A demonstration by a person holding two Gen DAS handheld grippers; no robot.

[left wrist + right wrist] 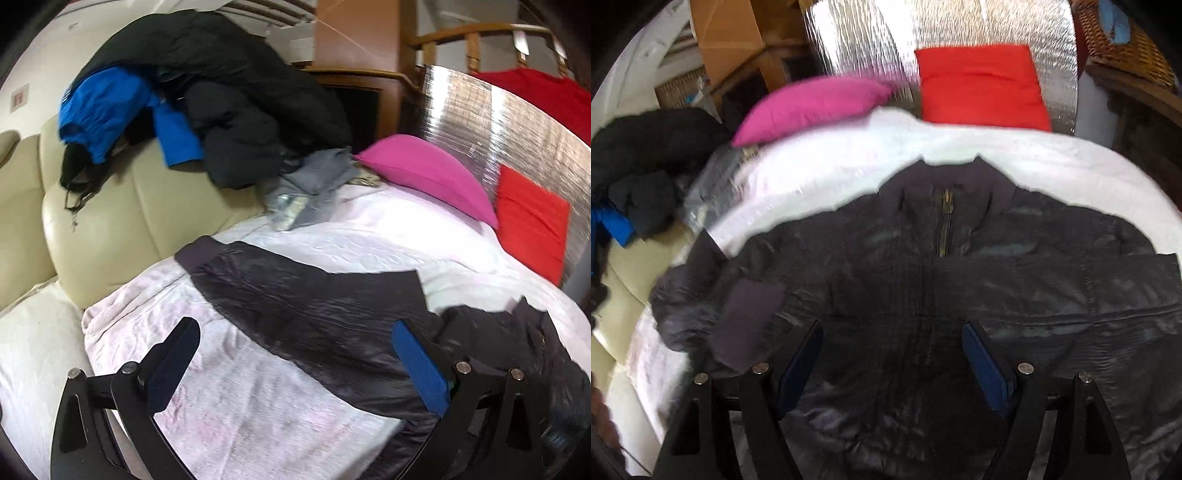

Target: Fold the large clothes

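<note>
Black jacket (923, 280): spread front-up on a bed covered by a pale pink-white sheet (229, 398); zip (945, 225) closed up to the collar, collar toward the far edge of the bed. In the left wrist view, one sleeve (288, 295) laid out straight across the sheet, ribbed cuff (195, 254) near the bed's left edge beside a cream leather sofa (110, 221). In the right wrist view, a sleeve bunched at the left, its cuff (746, 325) lying on the jacket body.

Left hand-held gripper (295, 373): jaws wide apart, blue pads showing, nothing clamped; sleeve fabric passing below and between the fingers.

Right hand-held gripper (892, 365): jaws wide apart, above the jacket's chest, nothing pinched between the pads.

Far edge of the bed: magenta pillow (424, 173), red cushion (532, 218) beside it, both against a silver foil panel (480, 122).

Sofa back: heap of dark garments (229, 96) with a blue jacket (110, 107); a grey garment (314, 184) trailing onto the sheet.

Right wrist view somewhat motion-blurred.
</note>
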